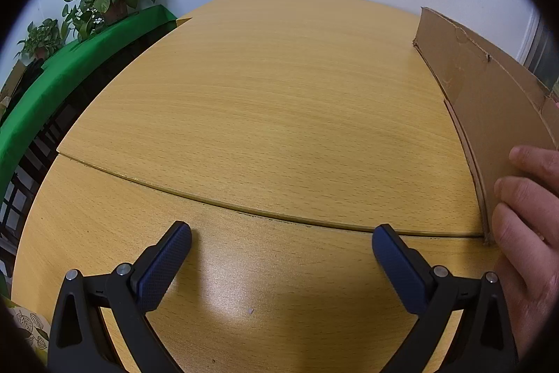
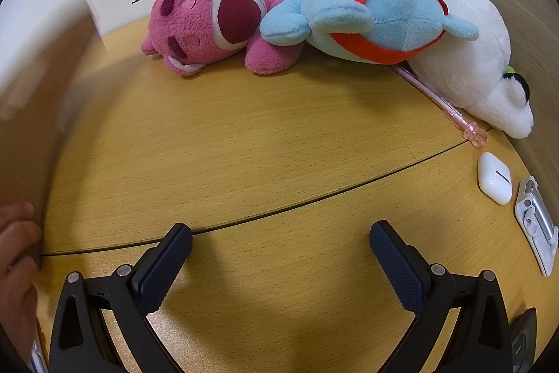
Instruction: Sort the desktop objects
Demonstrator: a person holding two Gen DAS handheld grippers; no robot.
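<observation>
Soft toys [image 2: 314, 20] lie far back on the worktop [image 2: 265, 135]; my right claw [image 2: 279, 250] and left claw [image 1: 281, 249] gape wide, empty, ready to sort.

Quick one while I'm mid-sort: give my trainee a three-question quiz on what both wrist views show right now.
1. True or false: the right tongs are shut on the pink pen.
2. Which toy lies between the pink plush and the white plush? A) blue plush B) green plush C) brown plush
3. What is the bare hand touching beside the left tongs?

Key: 1 false, both tongs are open and empty; 2 A; 3 the cardboard box.
</observation>
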